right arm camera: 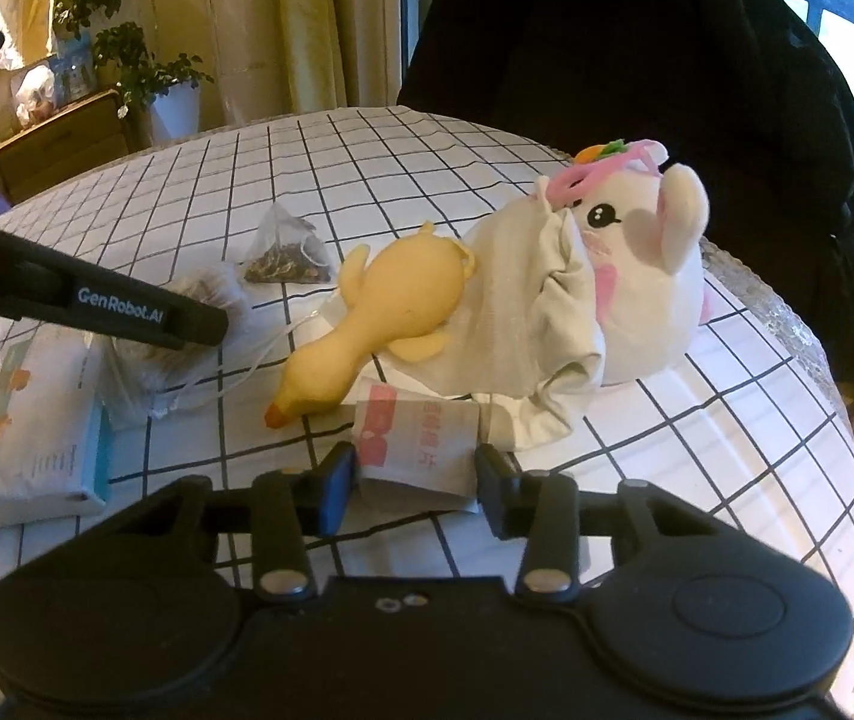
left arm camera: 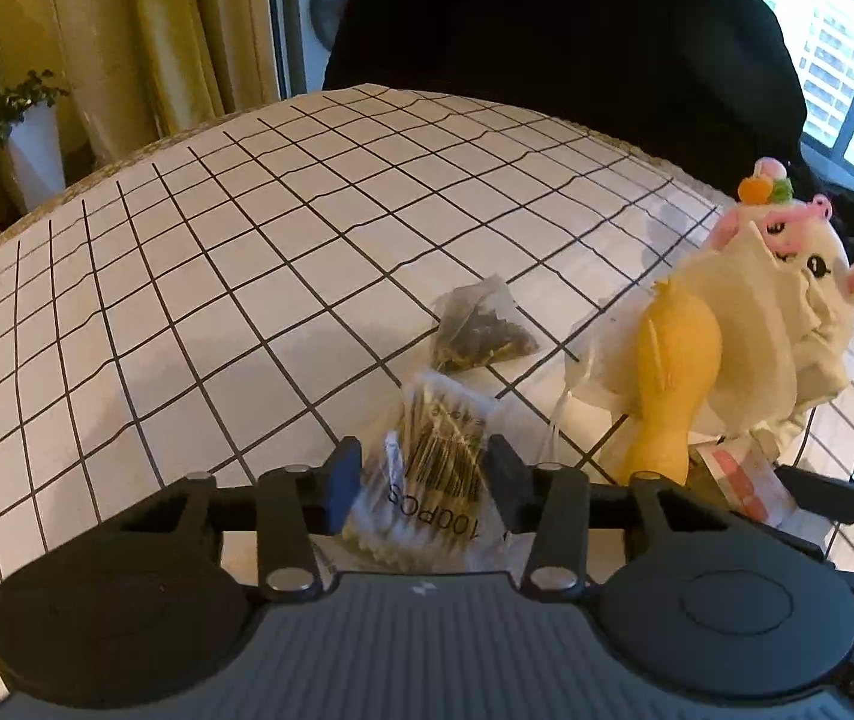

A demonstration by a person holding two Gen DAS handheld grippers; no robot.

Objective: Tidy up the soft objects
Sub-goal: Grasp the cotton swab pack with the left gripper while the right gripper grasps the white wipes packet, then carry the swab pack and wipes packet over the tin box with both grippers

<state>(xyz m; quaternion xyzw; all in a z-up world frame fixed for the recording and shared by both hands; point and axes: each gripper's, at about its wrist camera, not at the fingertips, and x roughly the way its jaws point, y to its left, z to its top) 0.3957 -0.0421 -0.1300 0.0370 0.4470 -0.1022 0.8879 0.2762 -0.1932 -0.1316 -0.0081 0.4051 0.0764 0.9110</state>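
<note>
My left gripper [left arm camera: 424, 471] is open around a clear bag of cotton swabs [left arm camera: 436, 480] that lies on the checked tablecloth [left arm camera: 199, 276]. My right gripper [right arm camera: 418, 483] is open around a white and pink sachet [right arm camera: 421, 441]. A yellow rubber duck [right arm camera: 379, 318] lies against a white plush toy [right arm camera: 637, 276] that is partly wrapped in a cream cloth [right arm camera: 523, 324]. The duck [left arm camera: 673, 372] and plush [left arm camera: 811, 264] also show in the left wrist view. A pyramid tea bag [left arm camera: 481, 330] lies beyond the swabs; it also shows in the right wrist view [right arm camera: 286, 252].
A tissue pack [right arm camera: 43, 426] lies at the table's left in the right wrist view. A dark chair with a black coat [right arm camera: 637, 48] stands behind the table. Potted plants [right arm camera: 139, 66], curtains and a wooden cabinet [right arm camera: 43, 144] are at the back left.
</note>
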